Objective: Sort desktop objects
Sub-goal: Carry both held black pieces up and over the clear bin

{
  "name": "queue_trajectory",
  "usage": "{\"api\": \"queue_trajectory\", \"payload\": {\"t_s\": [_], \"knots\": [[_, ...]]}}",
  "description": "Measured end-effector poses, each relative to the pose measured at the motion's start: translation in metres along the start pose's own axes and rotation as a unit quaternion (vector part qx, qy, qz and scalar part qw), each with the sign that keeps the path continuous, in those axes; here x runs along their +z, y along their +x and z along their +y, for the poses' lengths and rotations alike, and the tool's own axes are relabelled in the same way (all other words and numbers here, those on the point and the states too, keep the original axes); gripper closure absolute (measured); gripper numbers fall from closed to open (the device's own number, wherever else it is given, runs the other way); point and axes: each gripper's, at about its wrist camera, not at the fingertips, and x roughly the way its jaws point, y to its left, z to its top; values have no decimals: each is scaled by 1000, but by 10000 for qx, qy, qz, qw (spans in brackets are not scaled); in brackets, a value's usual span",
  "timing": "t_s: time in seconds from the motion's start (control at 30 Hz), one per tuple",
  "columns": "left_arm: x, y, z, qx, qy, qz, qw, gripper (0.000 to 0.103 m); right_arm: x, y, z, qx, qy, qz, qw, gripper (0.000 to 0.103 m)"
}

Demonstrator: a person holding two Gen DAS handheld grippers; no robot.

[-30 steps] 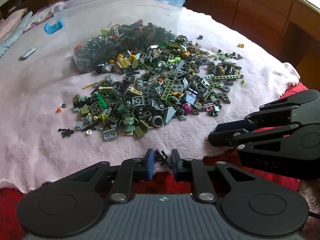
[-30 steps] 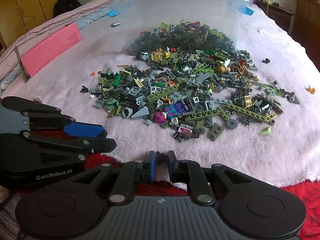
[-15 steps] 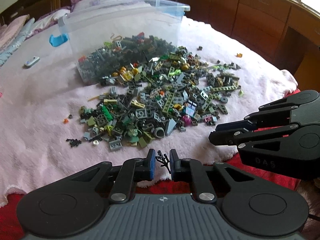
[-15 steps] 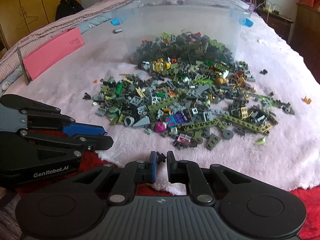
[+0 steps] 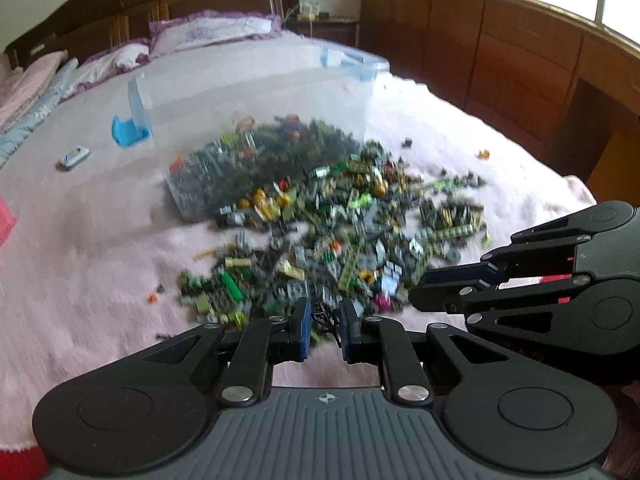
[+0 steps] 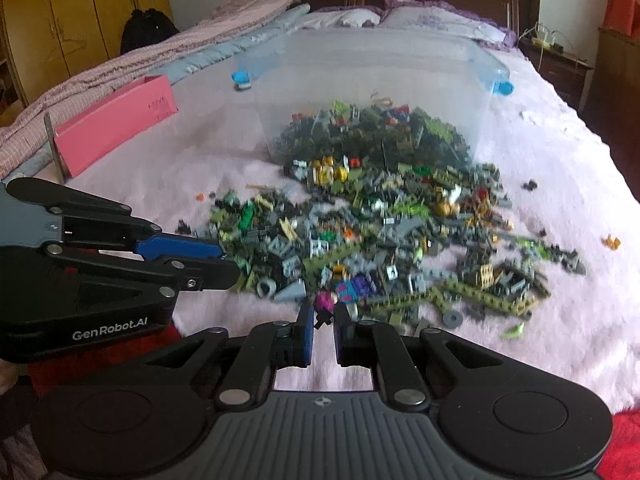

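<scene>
A big pile of small toy bricks (image 5: 320,232) spills from a clear plastic bin (image 5: 256,92) lying on its side on a pink fluffy blanket (image 5: 80,260). The pile (image 6: 384,216) and the bin (image 6: 372,64) also show in the right wrist view. My left gripper (image 5: 324,324) is shut on a small black spiky piece (image 5: 322,320) above the pile's near edge. My right gripper (image 6: 323,322) is shut on a small black piece (image 6: 323,318) near a magenta piece (image 6: 325,300). Each gripper shows in the other's view, the right one (image 5: 420,292) and the left one (image 6: 228,264).
A pink box (image 6: 116,128) stands at the left of the blanket. A small white device (image 5: 74,157) lies left of the bin. Stray bricks lie at the right, including an orange one (image 6: 611,242). Pillows (image 5: 208,32) and a wooden headboard are behind; cabinets line the right.
Both grippers have lifted and tilted upward while holding their small black pieces; the views now show more of the bed, the headboard and the room, with motion blur.
</scene>
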Motion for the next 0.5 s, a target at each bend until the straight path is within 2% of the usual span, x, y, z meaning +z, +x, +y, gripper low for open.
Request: {"api": "queue_trajectory", "payload": {"t_s": [0.23, 0.5], "knots": [[27, -9, 6, 113, -11, -373, 9992, 87, 27, -12, 0, -17, -114, -383, 9992, 92], [71, -10, 16, 320, 167, -796, 9962, 87, 71, -18, -3, -101, -420, -819, 9957, 92]]}}
